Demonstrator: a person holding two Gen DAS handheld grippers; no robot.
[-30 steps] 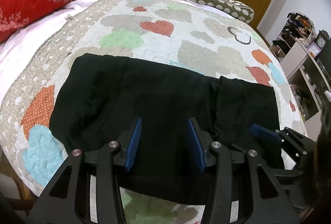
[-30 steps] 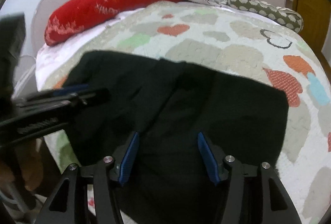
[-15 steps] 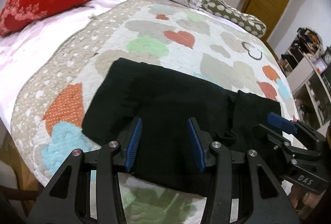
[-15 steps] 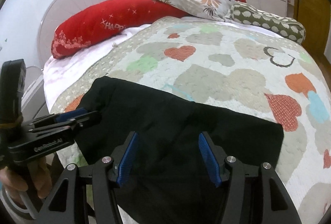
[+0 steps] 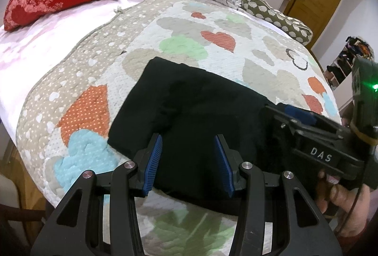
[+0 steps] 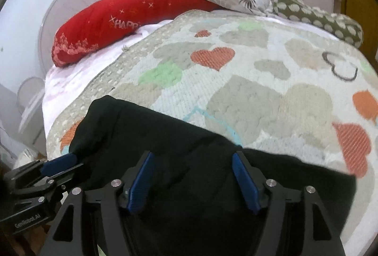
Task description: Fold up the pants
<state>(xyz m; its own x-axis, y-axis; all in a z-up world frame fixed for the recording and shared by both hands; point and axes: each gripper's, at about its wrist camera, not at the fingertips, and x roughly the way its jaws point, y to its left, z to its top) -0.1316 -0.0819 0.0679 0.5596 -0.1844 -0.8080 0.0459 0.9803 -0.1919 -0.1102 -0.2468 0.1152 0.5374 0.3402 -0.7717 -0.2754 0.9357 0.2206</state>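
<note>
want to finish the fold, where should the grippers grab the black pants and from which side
Judging by how they lie, take the black pants by the near edge, one corner per gripper, coming in low from the bed's near side. They lie flat in a folded rectangle on the heart quilt, so only edges give purchase. The left gripper is open; the right gripper's jaws are opening.

Both grippers are black angular frames with silver round screw heads and ribbed blue finger pads [image 5: 153, 161], the right gripper [image 5: 287, 114] stamped "DAS" in white and glowing a green light, the left gripper [image 6: 59, 162] lettered "GenRobot.AI".
</note>
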